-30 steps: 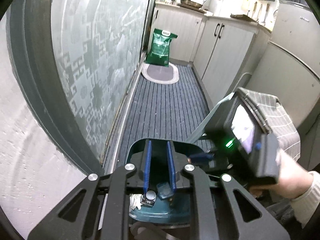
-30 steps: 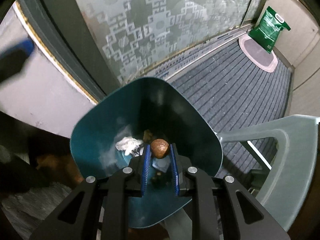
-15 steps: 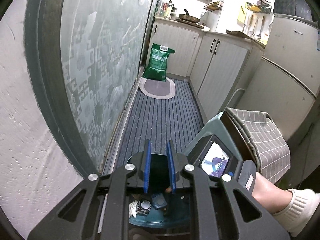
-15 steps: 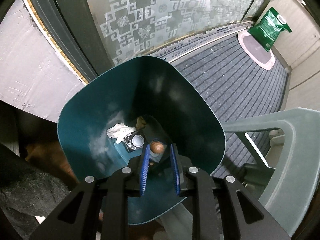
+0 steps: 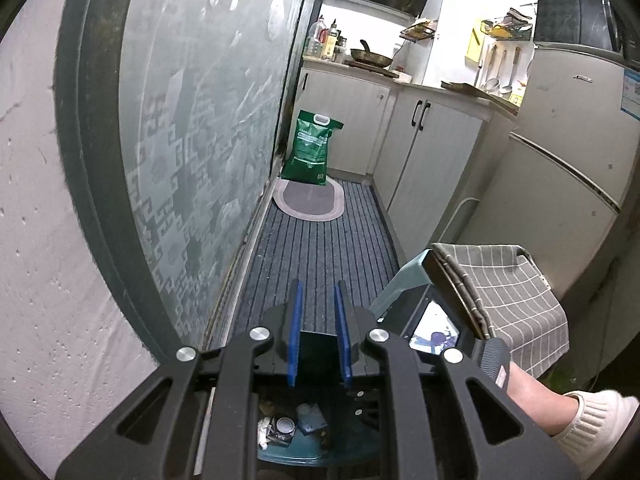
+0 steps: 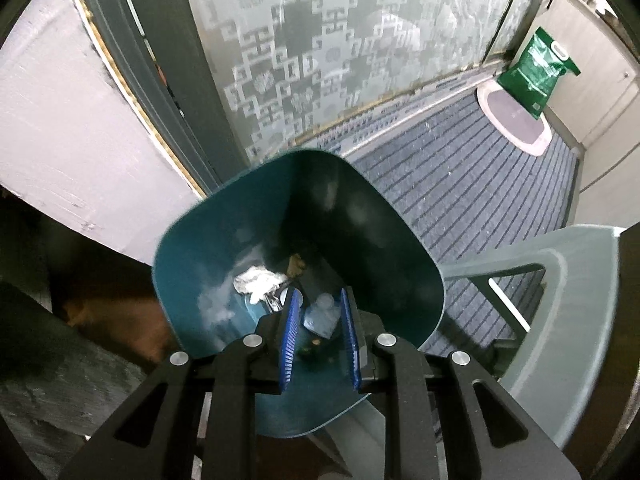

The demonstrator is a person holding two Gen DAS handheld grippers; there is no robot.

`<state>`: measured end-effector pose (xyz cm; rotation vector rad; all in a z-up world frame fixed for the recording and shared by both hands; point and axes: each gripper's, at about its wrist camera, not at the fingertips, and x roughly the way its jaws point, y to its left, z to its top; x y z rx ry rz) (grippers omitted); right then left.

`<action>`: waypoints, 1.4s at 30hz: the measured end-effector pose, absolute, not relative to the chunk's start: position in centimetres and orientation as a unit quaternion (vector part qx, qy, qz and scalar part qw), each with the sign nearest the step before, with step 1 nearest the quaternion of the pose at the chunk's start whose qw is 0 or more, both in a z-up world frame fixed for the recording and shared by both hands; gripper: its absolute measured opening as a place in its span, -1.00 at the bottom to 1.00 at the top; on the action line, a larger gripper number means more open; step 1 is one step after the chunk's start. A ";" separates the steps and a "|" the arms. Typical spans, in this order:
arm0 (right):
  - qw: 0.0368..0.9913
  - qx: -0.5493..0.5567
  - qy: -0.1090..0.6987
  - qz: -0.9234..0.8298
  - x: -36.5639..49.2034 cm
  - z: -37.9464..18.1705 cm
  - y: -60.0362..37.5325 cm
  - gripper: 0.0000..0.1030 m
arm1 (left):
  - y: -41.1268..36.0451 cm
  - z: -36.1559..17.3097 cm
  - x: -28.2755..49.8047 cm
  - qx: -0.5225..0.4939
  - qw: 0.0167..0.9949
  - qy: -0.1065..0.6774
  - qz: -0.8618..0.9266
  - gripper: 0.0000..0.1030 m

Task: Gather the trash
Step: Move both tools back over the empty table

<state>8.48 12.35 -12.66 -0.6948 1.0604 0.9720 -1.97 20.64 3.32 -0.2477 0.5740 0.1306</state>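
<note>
Kitchen runner, teal bin, empty right tool above it

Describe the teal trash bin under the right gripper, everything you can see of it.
The teal trash bin is a smooth, plastic-looking container with a rounded-square open mouth and no lid in view, seen from above. At its bottom lie a crumpled white tissue, a small clear bottle and brownish scraps. It stands beside a grey plastic chair. The right gripper hangs open and empty over its mouth.
</note>
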 end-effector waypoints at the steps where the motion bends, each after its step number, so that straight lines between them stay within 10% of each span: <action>1: 0.704 -0.305 0.469 0.438 8.4 -11.9 12.1 -0.59 | 20.5 3.4 -1.9 -0.121 0.950 0.281 0.063 -0.66; 16: 0.770 -0.210 0.406 0.446 10.3 -3.1 7.0 -0.64 | 16.8 3.7 -0.2 -0.092 0.951 0.292 0.050 -0.60; 25: 0.804 -0.172 0.367 0.435 10.9 1.7 1.6 -0.63 | 13.7 3.5 1.2 -0.075 0.950 0.300 0.044 -0.10; 35: 0.854 -0.098 0.332 0.389 12.3 5.9 -8.2 0.15 | 10.0 3.9 1.5 -0.024 0.954 0.294 0.053 0.75; 42: 0.883 -0.077 0.308 0.347 11.1 7.0 -12.9 0.79 | 8.7 4.0 1.0 -0.032 0.954 0.295 0.050 0.94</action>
